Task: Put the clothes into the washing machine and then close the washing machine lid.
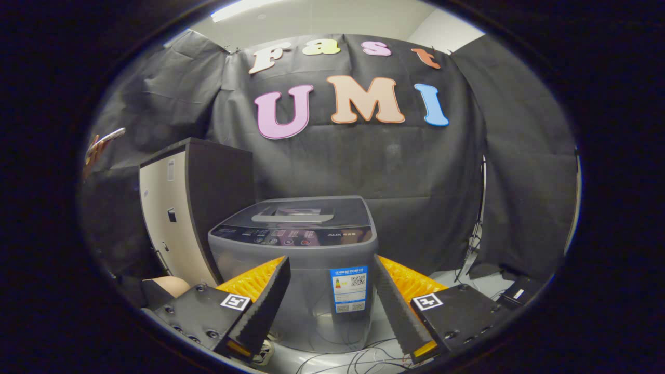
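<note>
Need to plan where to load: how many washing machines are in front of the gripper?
1: the washing machine stands just beyond the open gripper, lid down, beside a tall cabinet.

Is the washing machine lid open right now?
No, the washing machine lid lies flat and shut, beyond the open gripper.

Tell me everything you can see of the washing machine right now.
The washing machine is a grey top-loader standing upright on the floor, just beyond the open, empty gripper, apart from the jaws. Its dark, glossy lid lies shut and flat, with a long handle near its front edge. A control strip runs below that, and a blue sticker sits on the front. A tall cabinet stands beside it.
</note>
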Demonstrator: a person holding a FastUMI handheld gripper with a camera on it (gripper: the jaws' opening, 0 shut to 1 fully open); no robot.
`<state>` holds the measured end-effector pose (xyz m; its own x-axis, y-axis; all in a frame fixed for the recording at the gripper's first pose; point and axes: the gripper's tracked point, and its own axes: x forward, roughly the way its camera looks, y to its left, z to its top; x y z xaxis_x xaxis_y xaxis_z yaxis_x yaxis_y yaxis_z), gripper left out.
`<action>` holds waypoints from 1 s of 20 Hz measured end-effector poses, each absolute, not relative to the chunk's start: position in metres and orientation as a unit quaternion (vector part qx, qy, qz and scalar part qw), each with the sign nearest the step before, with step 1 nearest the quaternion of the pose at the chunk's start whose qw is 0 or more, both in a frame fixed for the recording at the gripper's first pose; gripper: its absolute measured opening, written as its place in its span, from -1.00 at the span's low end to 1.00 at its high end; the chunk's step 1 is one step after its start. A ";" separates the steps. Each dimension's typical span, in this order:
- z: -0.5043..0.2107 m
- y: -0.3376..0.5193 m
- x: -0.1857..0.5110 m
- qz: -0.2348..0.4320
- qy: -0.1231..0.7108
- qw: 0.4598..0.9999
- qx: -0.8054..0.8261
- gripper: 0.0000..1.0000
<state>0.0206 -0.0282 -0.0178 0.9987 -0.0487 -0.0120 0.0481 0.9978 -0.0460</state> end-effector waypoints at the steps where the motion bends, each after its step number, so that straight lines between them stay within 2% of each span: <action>1: -0.017 -0.027 0.018 -0.024 0.003 0.999 -0.029 0.95; 20: -0.013 -0.024 0.002 -0.022 -0.013 0.999 -0.033 0.95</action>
